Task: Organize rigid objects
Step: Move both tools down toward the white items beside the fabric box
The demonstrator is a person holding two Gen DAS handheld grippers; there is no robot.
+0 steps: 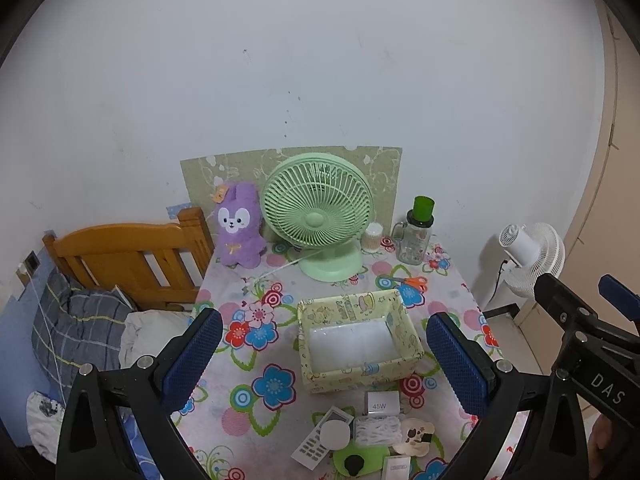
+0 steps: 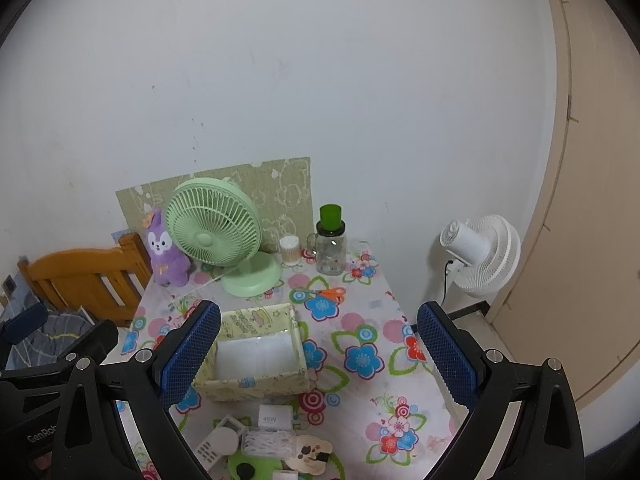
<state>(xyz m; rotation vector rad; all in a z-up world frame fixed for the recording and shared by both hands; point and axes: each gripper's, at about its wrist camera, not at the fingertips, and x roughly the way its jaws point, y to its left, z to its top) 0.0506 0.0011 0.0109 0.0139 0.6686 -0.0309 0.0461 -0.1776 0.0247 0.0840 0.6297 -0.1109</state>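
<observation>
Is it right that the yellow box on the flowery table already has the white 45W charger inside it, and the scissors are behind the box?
Not quite. The yellow box is empty; the left wrist view shows only its pale bottom. The 45W charger lies on the flowery table in front of the box, nearer the camera. The scissors are behind the box, as you said.

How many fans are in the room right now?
2. A green desk fan stands at the back of the flowered table, beside the purple plush. A white fan stands on the floor, right of the table.
</observation>
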